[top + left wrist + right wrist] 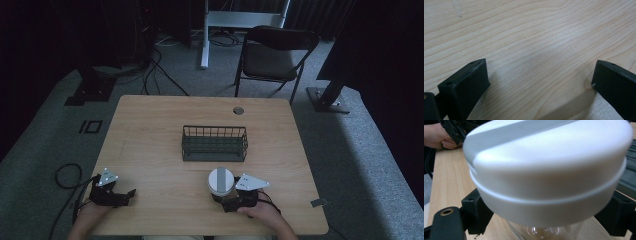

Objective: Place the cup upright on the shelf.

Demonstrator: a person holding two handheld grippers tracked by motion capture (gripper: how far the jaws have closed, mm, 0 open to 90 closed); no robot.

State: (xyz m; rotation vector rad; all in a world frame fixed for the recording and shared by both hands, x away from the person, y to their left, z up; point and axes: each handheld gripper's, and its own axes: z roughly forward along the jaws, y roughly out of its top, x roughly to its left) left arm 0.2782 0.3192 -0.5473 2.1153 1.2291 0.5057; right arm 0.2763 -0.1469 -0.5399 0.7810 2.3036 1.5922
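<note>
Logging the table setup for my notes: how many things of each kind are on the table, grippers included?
Clear glass jar with white round lid: 1
Dark wire basket: 1
Black handheld grippers: 2, left gripper, right gripper
Total: 4

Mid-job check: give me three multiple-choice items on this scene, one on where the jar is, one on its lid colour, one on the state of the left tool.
1. Where is the jar?
A. inside the basket
B. between the right tool's jaws, nearer the person than the basket
C. on the chair

2. What colour is the jar's lid?
A. white
B. red
C. black

3. How is the left tool?
A. shut on the jar
B. shut on nothing
C. open over bare table

Answers: 1 B, the jar sits at the right tool, short of the basket; 2 A, the lid reads white; 3 C, wood grain of the table shows between its spread jaws.
</note>
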